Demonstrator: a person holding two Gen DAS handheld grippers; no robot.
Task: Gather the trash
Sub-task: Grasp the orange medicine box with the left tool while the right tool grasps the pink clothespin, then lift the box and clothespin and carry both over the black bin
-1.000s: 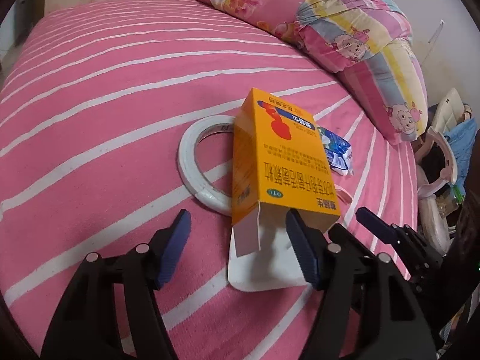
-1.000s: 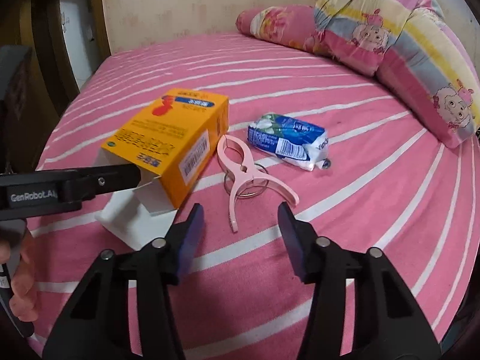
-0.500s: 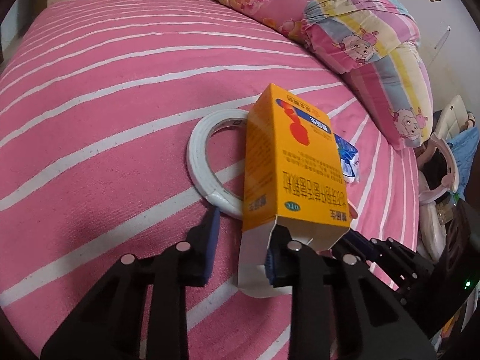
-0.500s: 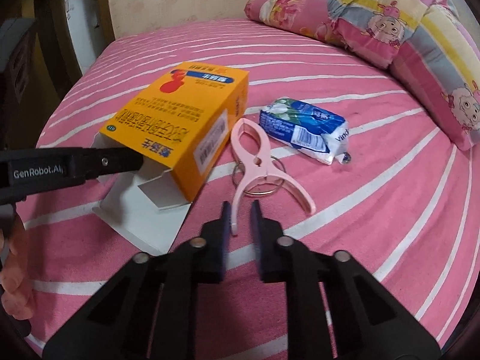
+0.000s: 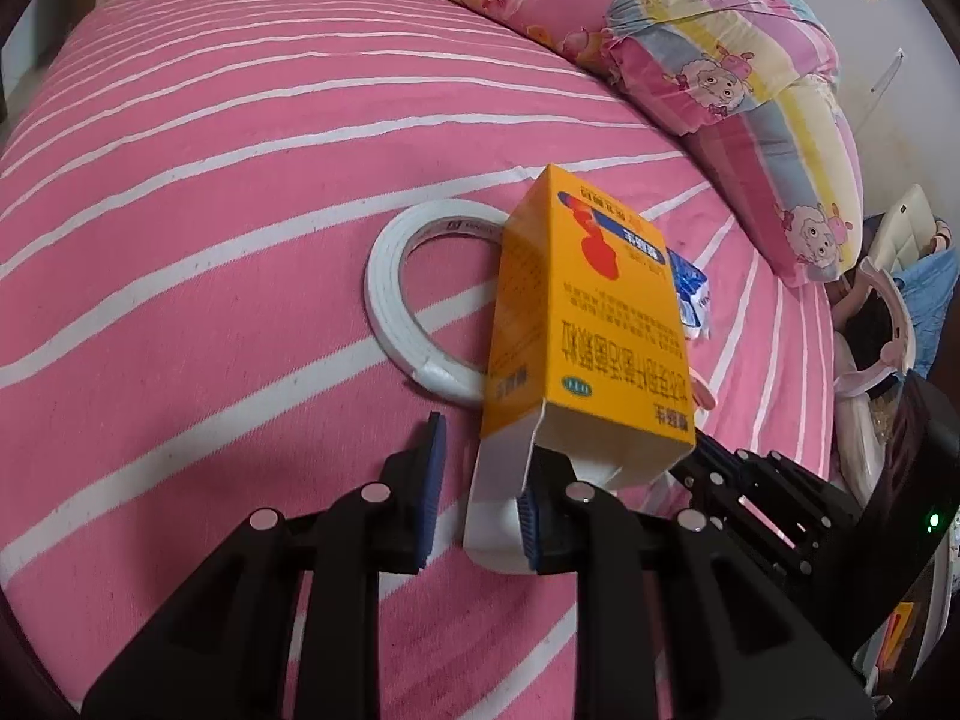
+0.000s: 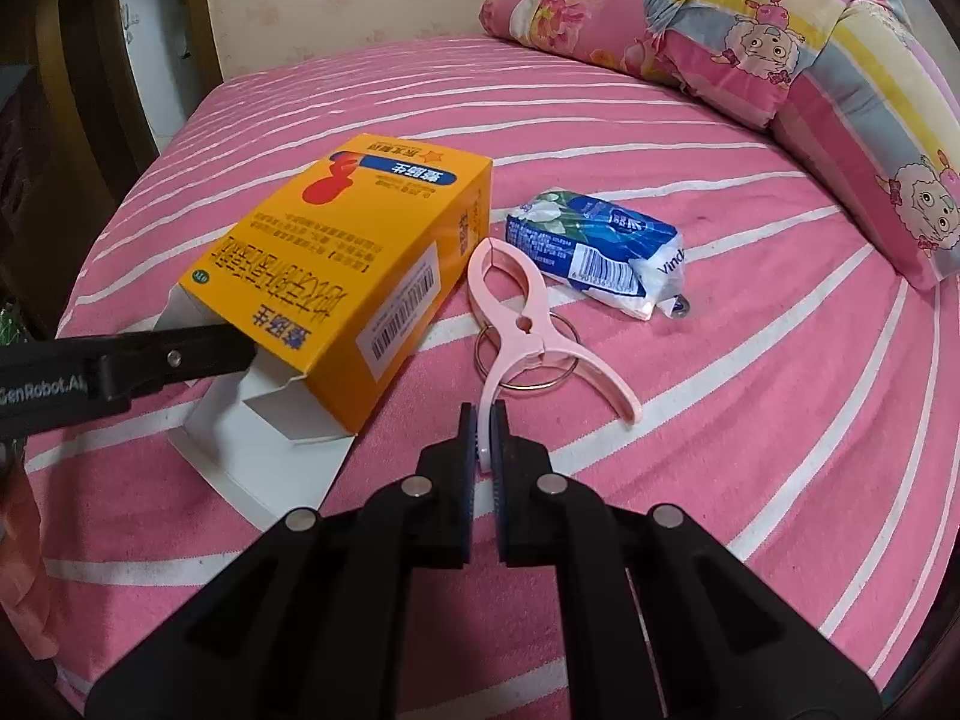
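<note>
While the orange box (image 6: 354, 276) lies on the pink striped bed (image 6: 720, 390) near its foot edge, its open white flap is straddled by the half-open left gripper (image 5: 480, 492). The pink clip's (image 6: 516, 324) handle is pinched by the right gripper (image 6: 482, 438).

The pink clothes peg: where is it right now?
In the right wrist view the pink clothes peg lies mid-bed between the orange box and the blue tissue pack, one handle pinched by the right hand-held gripper.
</note>
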